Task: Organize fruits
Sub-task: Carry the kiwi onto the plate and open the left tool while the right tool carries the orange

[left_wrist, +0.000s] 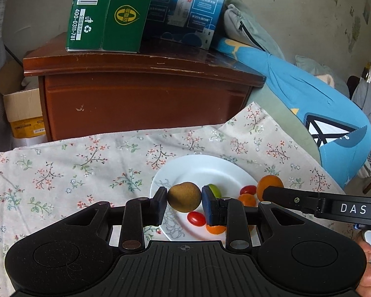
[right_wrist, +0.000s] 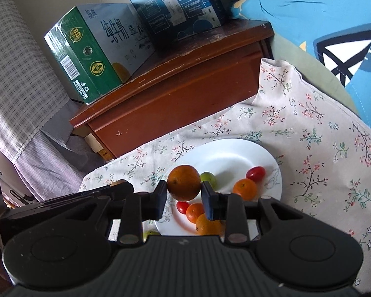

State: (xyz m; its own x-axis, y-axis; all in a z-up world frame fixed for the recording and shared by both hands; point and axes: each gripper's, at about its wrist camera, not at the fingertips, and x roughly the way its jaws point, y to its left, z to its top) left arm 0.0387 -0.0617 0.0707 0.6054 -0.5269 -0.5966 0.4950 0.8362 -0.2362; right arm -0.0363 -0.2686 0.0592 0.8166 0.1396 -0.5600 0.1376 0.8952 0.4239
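My left tongs [left_wrist: 184,199] squeeze a kiwi [left_wrist: 184,197] — my right tongs [right_wrist: 184,188] squeeze an orange [right_wrist: 184,182] — both held above the plate [right_wrist: 235,153], its fruit just below them.

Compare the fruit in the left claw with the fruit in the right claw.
The left claw holds a kiwi: dull brown, matte and slightly oval. The right claw holds an orange: bright, glossy and rounder. Both are pinched at their sides above the plate, and look similar in size.
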